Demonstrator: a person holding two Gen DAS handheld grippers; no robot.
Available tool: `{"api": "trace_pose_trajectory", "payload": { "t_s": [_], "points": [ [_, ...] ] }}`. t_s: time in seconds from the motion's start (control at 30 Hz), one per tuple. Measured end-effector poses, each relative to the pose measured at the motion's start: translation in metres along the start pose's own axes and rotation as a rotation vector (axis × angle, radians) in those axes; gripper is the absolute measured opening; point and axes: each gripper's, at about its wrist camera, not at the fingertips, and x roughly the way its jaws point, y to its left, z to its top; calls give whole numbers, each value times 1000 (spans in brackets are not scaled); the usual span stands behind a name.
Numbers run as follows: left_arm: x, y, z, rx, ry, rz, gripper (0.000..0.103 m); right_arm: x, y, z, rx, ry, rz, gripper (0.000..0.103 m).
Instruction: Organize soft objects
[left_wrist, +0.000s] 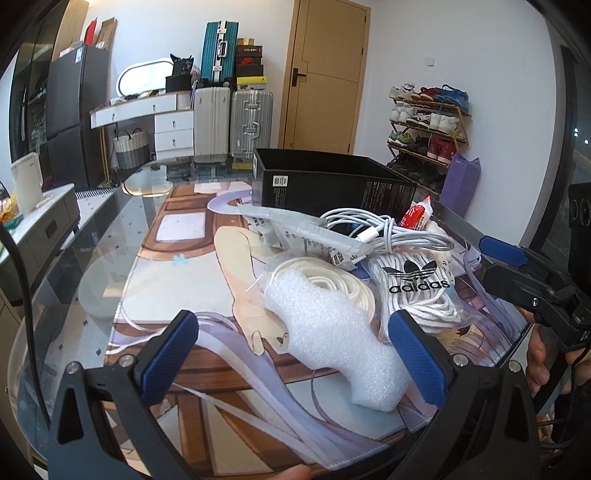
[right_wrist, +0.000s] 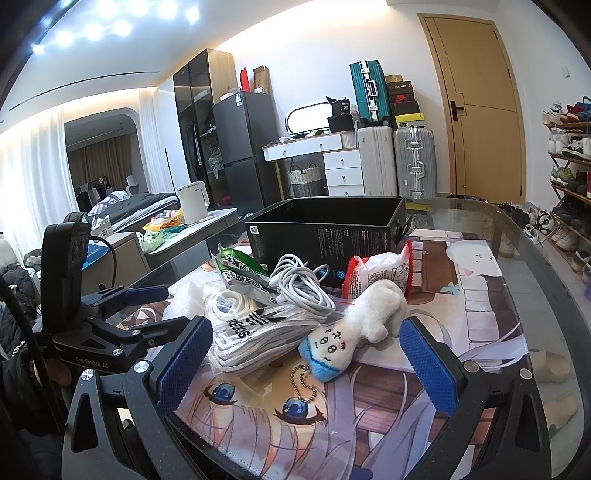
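We take the open black cardboard box (right_wrist: 325, 229) as landmark; it stands at the far side of the pile, open side up, and we judge it the likely bin for the soft stuff.

Key relation: the white plush toy w/ blue cap and ball-chain (right_wrist: 354, 328) lies just in front of our right gripper (right_wrist: 306, 365), box-side of it, between the blue textured pads (right_wrist: 184, 365). Its long axis runs diagonal: cap end near us, body end pointing toward the box. The jaws are spread wide, nothing pinched. So the right hand looks nearer the toy, and we judge a short push fwd would bracket it.

Our left gripper (left_wrist: 295, 362) is also spread, empty. The white bubbly foam wrap piece (left_wrist: 332, 332) sits between its pads (left_wrist: 170, 354), long axis running away toward the box and a bit left, resting against a coil of cream rope (left_wrist: 325, 273).

Nearer the box than those: a clear bag of white laces w/ adidas logo (left_wrist: 413, 284), a bundled glossy white charging cable (right_wrist: 299, 284) on top of the pile, crinkly plastic snack packs, red-white (right_wrist: 380, 271) and green-white (right_wrist: 236, 269), close to the box wall. All lie on a printed anime desk mat (right_wrist: 288, 417) over a glass tabletop (right_wrist: 517, 236).

Foam = light and squashy; plush = soft and compliant; the cable may snag on neighbours.
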Motion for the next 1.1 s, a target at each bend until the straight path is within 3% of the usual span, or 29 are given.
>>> {"api": "trace_pose_trajectory", "payload": {
  "t_s": [0.37, 0.73, 1.1],
  "points": [
    [-1, 2, 1, -14, 19, -74, 99, 0, 0, 0, 0, 1, 0, 103],
    [-5, -10, 0, 39, 24, -130, 45, 1, 1, 0, -1, 2, -1, 103],
    [-13, -5, 3, 30, -10, -124, 44, 9, -4, 0, 3, 50, -45, 103]
  ]
}}
